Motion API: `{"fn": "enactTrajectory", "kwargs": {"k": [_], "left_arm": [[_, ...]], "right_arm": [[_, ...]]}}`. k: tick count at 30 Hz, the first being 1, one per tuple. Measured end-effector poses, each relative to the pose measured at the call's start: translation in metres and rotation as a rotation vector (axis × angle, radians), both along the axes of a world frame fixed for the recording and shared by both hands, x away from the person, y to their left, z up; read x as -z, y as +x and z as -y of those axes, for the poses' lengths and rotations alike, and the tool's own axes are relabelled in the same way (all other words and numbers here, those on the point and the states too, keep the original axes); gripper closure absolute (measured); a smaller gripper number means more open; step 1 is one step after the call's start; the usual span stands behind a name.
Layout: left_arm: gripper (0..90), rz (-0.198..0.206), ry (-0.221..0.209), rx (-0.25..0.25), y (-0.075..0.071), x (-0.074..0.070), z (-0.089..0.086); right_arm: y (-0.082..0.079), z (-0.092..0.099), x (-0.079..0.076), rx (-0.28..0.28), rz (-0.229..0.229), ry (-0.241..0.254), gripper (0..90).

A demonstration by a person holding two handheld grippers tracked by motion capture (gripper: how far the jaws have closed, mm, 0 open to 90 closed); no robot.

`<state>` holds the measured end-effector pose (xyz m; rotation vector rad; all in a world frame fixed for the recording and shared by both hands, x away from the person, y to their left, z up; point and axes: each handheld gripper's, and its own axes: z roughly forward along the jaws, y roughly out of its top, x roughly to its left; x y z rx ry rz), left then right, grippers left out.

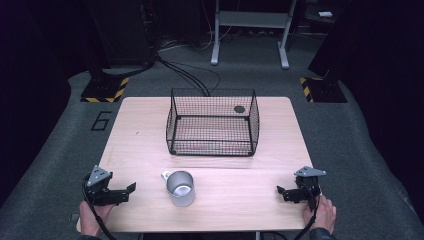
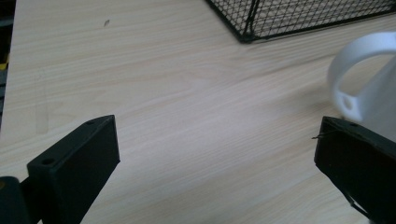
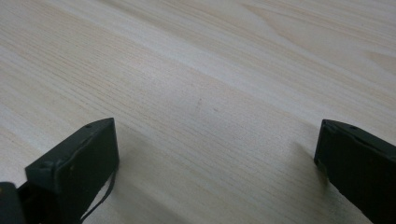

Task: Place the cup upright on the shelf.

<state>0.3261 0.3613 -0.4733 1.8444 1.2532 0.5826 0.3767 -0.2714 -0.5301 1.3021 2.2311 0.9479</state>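
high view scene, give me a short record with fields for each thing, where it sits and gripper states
table: light wood table on grey carpet
basket: black wire basket, upright at the table's middle, far side; appears empty
mug: metal mug with a white handle, upright, near the front edge, in front of the basket and apart from it
left gripper: left gripper at the front left corner, jaws open, pointed toward the mug, holding nothing
right gripper: right gripper at the front right, jaws open over bare wood, holding nothing
contact: neither gripper touches the mug
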Motion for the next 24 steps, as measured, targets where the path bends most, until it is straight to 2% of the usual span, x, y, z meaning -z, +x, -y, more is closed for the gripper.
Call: {"fn": "enactTrajectory", "kwargs": {"k": [14,24], "left_arm": [[0.0,0.072,-0.026,0.133,-0.011,-0.036,0.038],[0.0,0.092,-0.023,0.25,-0.014,-0.04,0.073]], "right_arm": [[0.0,0.0,0.0,0.0,0.0,0.0,0.0],[0.0,0.0,0.0,-0.001,-0.001,0.0,0.0]]}}
